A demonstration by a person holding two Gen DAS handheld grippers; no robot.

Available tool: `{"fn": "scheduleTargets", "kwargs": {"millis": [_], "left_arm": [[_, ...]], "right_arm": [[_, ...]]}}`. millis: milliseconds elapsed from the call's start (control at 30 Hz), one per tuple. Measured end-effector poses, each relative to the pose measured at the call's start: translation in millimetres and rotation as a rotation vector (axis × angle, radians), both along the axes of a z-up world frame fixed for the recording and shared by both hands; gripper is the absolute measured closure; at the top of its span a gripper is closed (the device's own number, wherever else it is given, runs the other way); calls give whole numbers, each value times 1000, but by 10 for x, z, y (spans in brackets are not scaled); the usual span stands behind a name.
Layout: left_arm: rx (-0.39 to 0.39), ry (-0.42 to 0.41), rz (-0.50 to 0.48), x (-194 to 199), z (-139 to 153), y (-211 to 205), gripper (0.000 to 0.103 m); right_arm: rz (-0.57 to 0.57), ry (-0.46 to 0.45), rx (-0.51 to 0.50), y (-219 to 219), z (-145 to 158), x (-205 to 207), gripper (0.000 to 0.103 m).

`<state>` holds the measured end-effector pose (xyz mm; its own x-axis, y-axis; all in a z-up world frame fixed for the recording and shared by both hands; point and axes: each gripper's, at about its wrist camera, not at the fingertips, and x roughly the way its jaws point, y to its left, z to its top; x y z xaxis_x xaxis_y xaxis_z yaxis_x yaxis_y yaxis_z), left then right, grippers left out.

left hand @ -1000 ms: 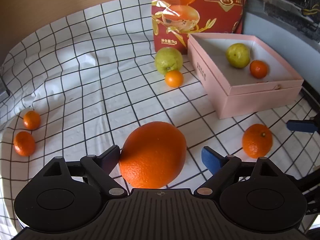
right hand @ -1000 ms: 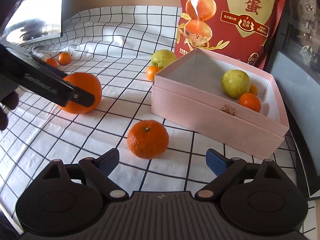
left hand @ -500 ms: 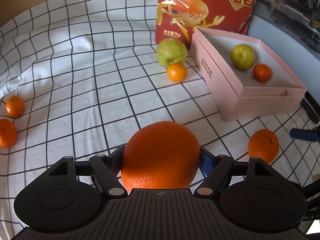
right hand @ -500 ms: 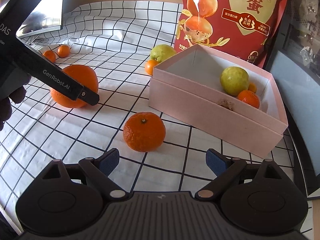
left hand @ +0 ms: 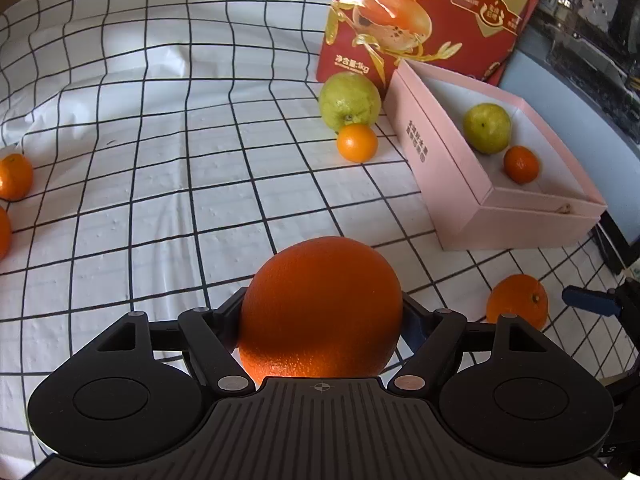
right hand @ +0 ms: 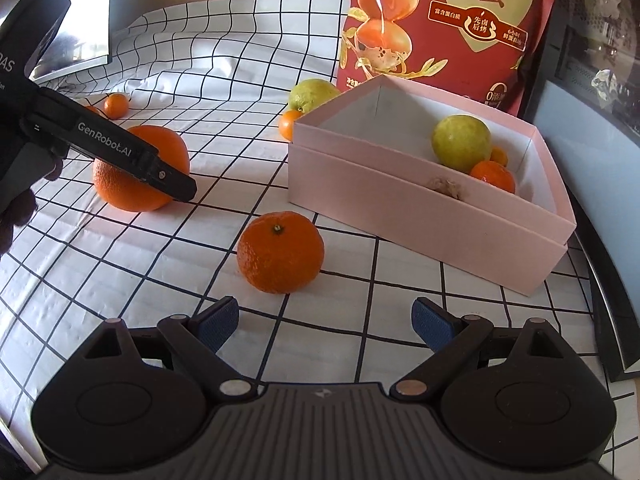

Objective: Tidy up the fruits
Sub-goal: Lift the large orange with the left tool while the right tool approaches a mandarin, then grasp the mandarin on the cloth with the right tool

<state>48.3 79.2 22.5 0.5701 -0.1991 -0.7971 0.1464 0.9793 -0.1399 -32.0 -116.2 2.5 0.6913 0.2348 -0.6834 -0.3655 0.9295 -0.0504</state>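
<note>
My left gripper (left hand: pixel 322 312) is shut on a large orange (left hand: pixel 322 306), which also shows in the right wrist view (right hand: pixel 140 168) just above the checked cloth. My right gripper (right hand: pixel 326 320) is open and empty, just behind a mandarin (right hand: pixel 280 252) that lies on the cloth; that mandarin shows in the left wrist view (left hand: pixel 518 300) too. The pink box (right hand: pixel 400 208) holds a green fruit (right hand: pixel 460 144) and small mandarins (right hand: pixel 494 174). A green fruit (left hand: pixel 350 100) and a small mandarin (left hand: pixel 357 143) lie left of the box.
A red snack bag (right hand: pixel 440 24) stands behind the box. Small mandarins (left hand: pixel 14 176) lie at the cloth's far left. A dark screen edge (right hand: pixel 600 280) runs along the right side of the table.
My left gripper closed on the large orange and lifted it slightly. My right gripper moved closer to the mandarin and stayed open.
</note>
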Motion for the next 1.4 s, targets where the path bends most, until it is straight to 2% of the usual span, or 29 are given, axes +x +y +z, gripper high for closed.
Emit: {"fn": "scheduleTargets", "kwargs": {"millis": [200, 367, 567, 733, 900, 1000, 1133, 1400], "left_arm": [[90, -13, -35, -57, -8, -103, 24], [63, -51, 15, -148, -18, -64, 25], [29, -38, 35, -337, 20, -45, 25], [-6, -40, 30, -567, 26, -69, 25], [-14, -43, 21, -695, 29, -128, 26], [-28, -48, 17, -725, 55, -155, 26], [-28, -62, -2, -745, 108, -238, 26], [-66, -93, -64, -613, 291, -452, 26]], "right_arm": [[9, 1, 1, 16, -8, -14, 9], [2, -20, 7, 15, 33, -30, 9], [-7, -40, 2, 15, 57, 50, 9], [28, -19, 29, 92, 26, 160, 20], [86, -36, -1, 251, -20, 174, 35], [101, -58, -22, 278, 10, 156, 54], [87, -53, 5, 146, 65, 152, 54], [-32, -38, 32, -284, 140, 86, 55]]}}
